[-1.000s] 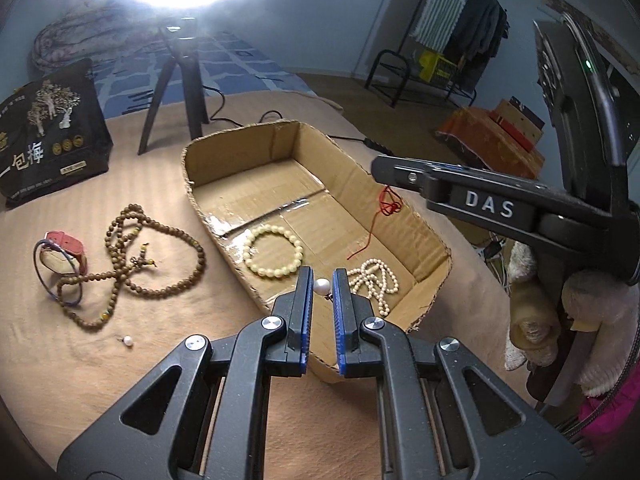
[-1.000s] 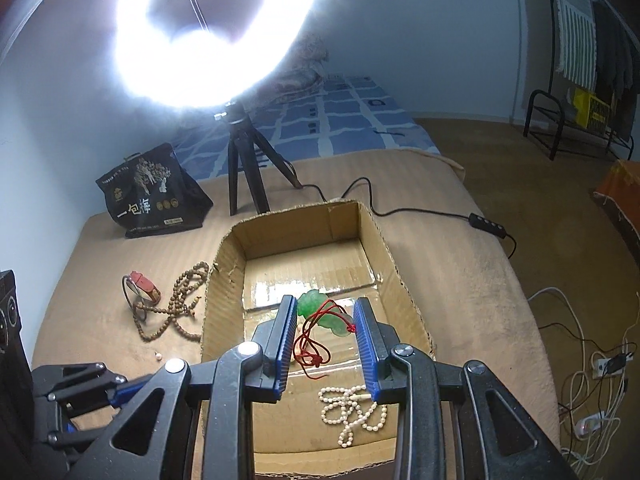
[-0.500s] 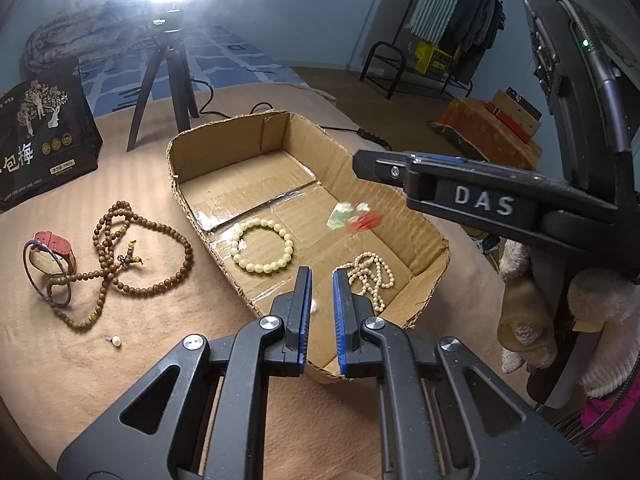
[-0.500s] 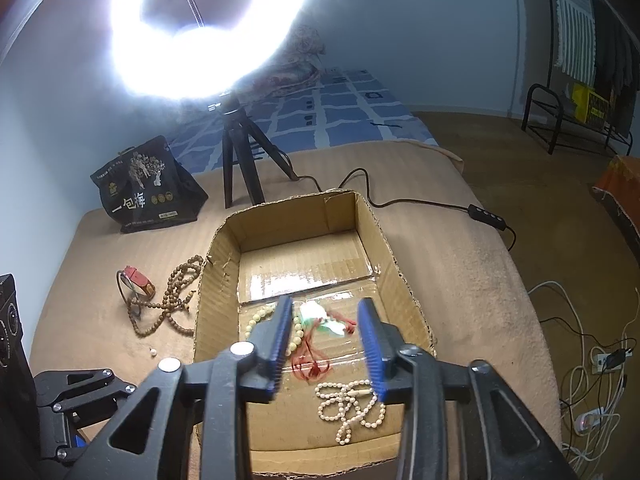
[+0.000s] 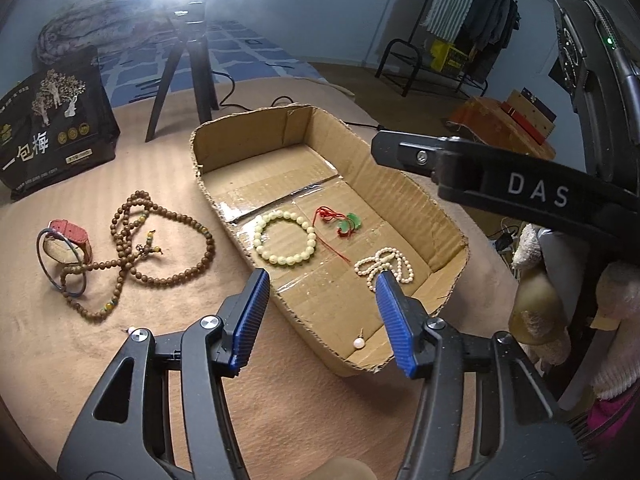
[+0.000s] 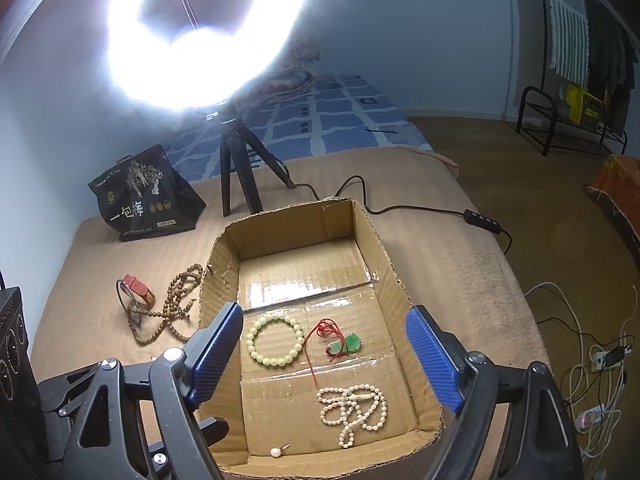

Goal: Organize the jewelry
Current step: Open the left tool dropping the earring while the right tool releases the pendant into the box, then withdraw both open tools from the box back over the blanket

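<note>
An open cardboard box (image 5: 448, 216) (image 6: 224, 256) lies on the tan bed. In it are a pale bead bracelet (image 5: 285, 237) (image 6: 275, 344), a green pendant on red cord (image 5: 349, 222) (image 6: 345, 343), a white pearl necklace (image 5: 385, 264) (image 6: 354, 406) and a pearl earring (image 5: 359, 342) (image 6: 276, 452). My left gripper (image 5: 320, 320) is open and empty above the box's near corner. My right gripper (image 6: 324, 356) is open and empty above the box. Left of the box lie a brown bead necklace (image 5: 160, 248) (image 6: 168, 312), a red-strap watch (image 5: 70, 236) (image 6: 138, 290), a bangle (image 5: 60, 258) and a second pearl earring (image 5: 131, 330).
A ring light on a black tripod (image 6: 236, 160) (image 5: 188, 60) stands behind the box, its cable and switch (image 6: 482, 216) running right. A black printed bag (image 5: 48, 128) (image 6: 148, 196) stands at the back left. The bed's right edge drops to a floor with cables (image 6: 592, 360).
Both grippers opened wide. The pearl earring left my left gripper and now lies in the box's near corner. The green pendant dropped from my right gripper onto the box floor.
</note>
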Action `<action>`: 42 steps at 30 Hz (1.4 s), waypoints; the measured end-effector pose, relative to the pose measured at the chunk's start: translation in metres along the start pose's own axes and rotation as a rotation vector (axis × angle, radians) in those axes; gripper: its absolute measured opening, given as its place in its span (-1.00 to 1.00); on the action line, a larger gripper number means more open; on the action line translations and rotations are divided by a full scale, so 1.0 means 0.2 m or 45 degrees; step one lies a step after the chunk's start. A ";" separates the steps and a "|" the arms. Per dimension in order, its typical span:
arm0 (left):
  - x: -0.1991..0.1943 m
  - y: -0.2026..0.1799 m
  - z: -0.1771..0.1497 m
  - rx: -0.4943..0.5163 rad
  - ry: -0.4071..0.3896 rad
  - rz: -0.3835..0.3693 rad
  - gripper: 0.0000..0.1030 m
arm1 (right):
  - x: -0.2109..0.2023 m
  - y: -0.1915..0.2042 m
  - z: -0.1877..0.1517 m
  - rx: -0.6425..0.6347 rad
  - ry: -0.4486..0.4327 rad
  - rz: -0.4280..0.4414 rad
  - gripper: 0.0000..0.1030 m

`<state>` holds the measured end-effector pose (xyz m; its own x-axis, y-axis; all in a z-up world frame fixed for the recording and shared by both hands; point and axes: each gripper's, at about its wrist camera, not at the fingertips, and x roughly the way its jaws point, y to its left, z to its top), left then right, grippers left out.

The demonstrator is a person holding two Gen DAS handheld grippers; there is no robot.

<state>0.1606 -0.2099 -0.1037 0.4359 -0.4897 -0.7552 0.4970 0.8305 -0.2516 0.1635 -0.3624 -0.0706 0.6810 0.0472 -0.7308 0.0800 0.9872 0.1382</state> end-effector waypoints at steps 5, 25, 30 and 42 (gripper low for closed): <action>-0.03 0.03 0.00 -0.012 -0.007 0.012 0.10 | 0.01 0.03 0.01 0.004 -0.003 0.020 0.69; -0.28 0.47 -0.01 -0.150 -0.097 0.146 0.10 | 0.03 0.18 0.02 -0.017 -0.008 0.092 0.69; -0.36 0.64 -0.01 -0.214 -0.131 0.193 0.10 | 0.04 0.25 0.02 -0.033 -0.002 0.130 0.69; -0.45 0.98 -0.05 -0.311 -0.152 0.264 0.10 | 0.15 0.49 0.03 -0.072 0.069 0.243 0.61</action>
<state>0.2117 -0.0008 -0.0905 0.6008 -0.3192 -0.7329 0.2006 0.9477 -0.2482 0.1961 -0.2652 -0.0748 0.6395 0.2408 -0.7301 -0.0890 0.9665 0.2408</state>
